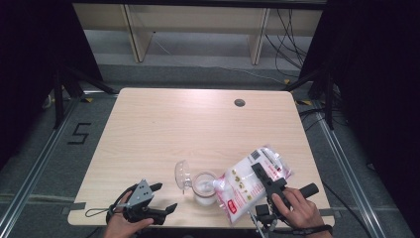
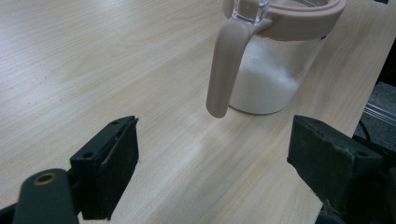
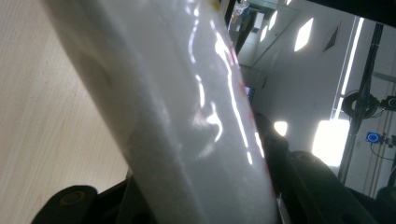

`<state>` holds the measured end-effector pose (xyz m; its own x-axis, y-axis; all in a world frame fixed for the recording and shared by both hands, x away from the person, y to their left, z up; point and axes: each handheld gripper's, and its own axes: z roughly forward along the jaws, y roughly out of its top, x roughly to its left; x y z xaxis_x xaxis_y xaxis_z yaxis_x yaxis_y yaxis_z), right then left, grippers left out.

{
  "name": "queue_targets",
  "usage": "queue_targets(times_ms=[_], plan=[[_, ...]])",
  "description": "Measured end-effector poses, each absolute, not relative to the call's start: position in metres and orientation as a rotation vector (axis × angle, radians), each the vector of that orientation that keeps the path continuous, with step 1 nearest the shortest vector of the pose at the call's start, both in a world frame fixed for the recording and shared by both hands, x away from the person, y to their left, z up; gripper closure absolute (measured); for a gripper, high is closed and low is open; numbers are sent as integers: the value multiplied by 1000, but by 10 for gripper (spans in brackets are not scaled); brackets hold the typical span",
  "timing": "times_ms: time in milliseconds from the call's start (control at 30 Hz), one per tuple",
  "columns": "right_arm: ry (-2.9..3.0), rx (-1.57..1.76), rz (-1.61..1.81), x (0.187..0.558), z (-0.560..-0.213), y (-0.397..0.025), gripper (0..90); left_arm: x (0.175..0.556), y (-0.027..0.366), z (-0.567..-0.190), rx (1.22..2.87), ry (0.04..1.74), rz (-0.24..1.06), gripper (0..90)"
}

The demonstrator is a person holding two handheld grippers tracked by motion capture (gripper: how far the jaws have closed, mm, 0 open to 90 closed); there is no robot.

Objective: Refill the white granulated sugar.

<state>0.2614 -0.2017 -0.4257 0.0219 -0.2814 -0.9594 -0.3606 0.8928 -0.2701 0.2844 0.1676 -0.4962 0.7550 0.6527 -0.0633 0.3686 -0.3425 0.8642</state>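
Note:
A clear jar (image 1: pixel 204 187) with a pink rim and a hanging pink latch (image 2: pixel 224 70) stands near the table's front edge, part full of white grains, its clear lid (image 1: pixel 182 174) swung open to the left. My right gripper (image 1: pixel 267 186) is shut on a white plastic bag (image 1: pixel 250 184) with red print, tilted so one corner sits over the jar's mouth. The bag (image 3: pixel 187 121) presses between the jaws in the right gripper view. My left gripper (image 1: pixel 163 197) rests open on the table left of the jar, its jaws spread wide and empty in the left gripper view (image 2: pixel 210 163).
The wooden table (image 1: pixel 163 129) has a round cable hole (image 1: pixel 239 102) at the back right. Beyond the table stand wooden furniture legs and loose cables on the floor. Dark curtains hang on both sides.

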Motion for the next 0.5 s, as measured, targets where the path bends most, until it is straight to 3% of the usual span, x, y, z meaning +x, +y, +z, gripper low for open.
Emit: queue_targets(times_ms=[500], plan=[[1564,-517,106,263,-429,-204,658,284,168,-496,1969,773,363,160]])
